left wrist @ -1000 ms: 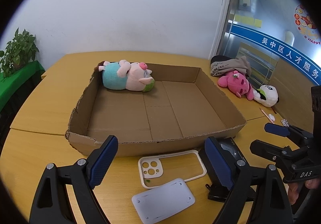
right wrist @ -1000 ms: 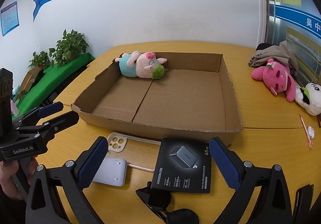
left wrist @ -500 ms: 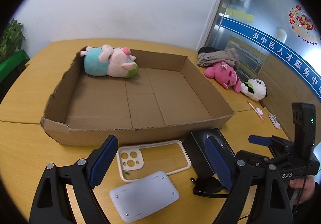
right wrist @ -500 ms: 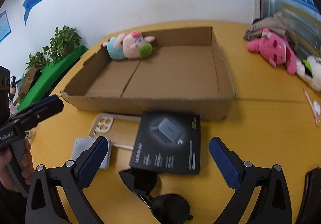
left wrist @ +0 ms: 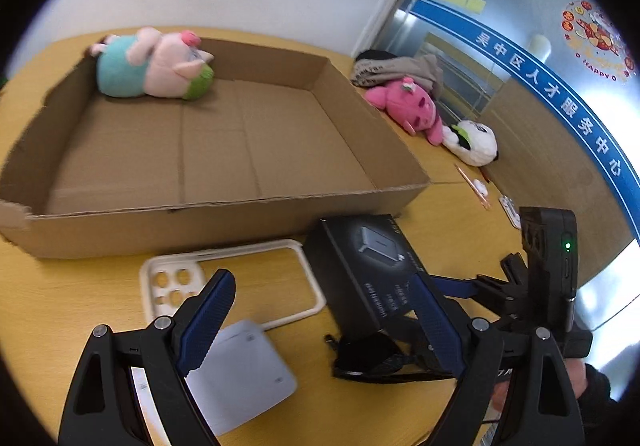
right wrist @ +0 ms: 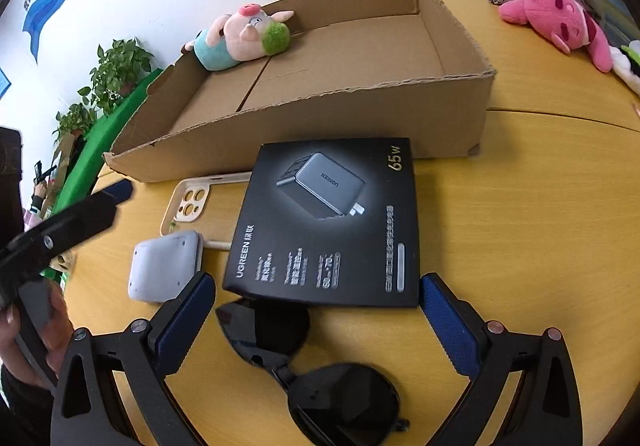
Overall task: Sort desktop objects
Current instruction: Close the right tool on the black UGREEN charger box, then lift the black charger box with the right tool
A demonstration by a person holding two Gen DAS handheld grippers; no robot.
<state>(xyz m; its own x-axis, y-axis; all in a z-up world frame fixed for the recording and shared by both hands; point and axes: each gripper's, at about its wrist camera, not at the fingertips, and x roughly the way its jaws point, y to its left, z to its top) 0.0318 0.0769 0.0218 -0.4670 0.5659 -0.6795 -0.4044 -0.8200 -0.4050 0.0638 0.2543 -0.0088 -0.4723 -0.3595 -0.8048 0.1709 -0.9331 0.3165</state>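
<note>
Fingers (right wrist: 192, 326) of both hands, released and empty, have dropped toward the desk (right wrist: 520, 206): sunglasses (right wrist: 304, 362) now lie between the right pair, charger box (right wrist: 328, 222) just beyond, ready for grasping.

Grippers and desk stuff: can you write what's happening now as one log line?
left gripper: open, empty | right gripper: open, above sunglasses | charger box: on table | cardboard tray: holds pig plush

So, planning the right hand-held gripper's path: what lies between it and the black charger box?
The sunglasses, right in front of the box, seen in the right wrist view.
</note>
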